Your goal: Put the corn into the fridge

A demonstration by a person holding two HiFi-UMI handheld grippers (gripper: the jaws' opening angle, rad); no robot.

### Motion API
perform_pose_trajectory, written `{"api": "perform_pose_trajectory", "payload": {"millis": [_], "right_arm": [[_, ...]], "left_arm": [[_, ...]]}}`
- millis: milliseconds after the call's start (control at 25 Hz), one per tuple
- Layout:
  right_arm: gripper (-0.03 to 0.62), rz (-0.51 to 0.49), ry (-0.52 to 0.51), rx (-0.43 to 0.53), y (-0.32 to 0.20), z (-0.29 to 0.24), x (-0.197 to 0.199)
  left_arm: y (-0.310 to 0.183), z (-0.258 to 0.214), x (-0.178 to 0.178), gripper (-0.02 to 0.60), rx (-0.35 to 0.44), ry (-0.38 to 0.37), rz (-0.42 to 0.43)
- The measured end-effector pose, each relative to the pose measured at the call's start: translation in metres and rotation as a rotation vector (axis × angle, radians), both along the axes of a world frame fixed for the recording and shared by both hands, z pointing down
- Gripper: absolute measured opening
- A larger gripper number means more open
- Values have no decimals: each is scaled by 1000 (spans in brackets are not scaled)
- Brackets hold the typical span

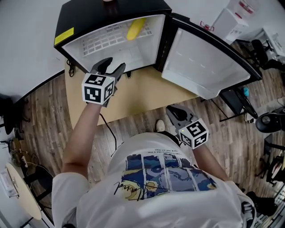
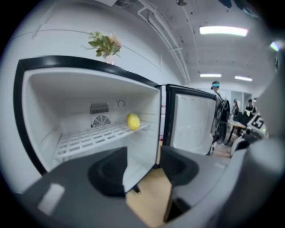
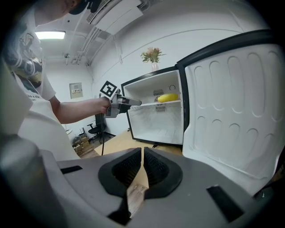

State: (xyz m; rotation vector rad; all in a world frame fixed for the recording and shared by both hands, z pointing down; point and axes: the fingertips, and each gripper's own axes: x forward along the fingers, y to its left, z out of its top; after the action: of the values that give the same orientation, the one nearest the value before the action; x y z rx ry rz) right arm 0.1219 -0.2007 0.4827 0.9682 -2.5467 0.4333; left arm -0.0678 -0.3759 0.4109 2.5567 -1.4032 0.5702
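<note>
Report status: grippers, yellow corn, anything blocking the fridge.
Left gripper open, empty, facing open black fridge. Right gripper shut, empty. Yellow corn cob on white wire shelf inside. Nothing in the way.

The fridge [image 1: 95, 13] mouth is clear below its shelf [image 1: 107, 42]; the open door [image 1: 205, 64] walls the right.

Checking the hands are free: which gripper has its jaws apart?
The left gripper, at the fridge mouth: its jaws stand wide apart with nothing between them. On the right gripper the jaws are closed together.
</note>
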Motion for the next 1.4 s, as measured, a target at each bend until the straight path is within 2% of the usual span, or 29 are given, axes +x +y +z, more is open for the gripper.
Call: {"api": "perform_pose_trajectory", "payload": {"millis": [400,760,880,960,1080,1400], "right_arm": [[21,53,15,9,30,-1,-42],[21,102,18,24,69,-3,-75],[21,127,17,24,84,-2,-79],[21,139,15,17,94,0,-82],[21,148,22,15,106,-2,-84],[21,159,36,33,124,-12,-87]], "left_arm": [[101,23,-37,169,-68,129,64],[195,46,-46,57,-117,158,216],[222,56,-47,15,-150,192,247],[241,63,-45,9,-180,226,274],[261,70,-40,9,-208,238,315],[288,71,-25,9,-194,194,394]]}}
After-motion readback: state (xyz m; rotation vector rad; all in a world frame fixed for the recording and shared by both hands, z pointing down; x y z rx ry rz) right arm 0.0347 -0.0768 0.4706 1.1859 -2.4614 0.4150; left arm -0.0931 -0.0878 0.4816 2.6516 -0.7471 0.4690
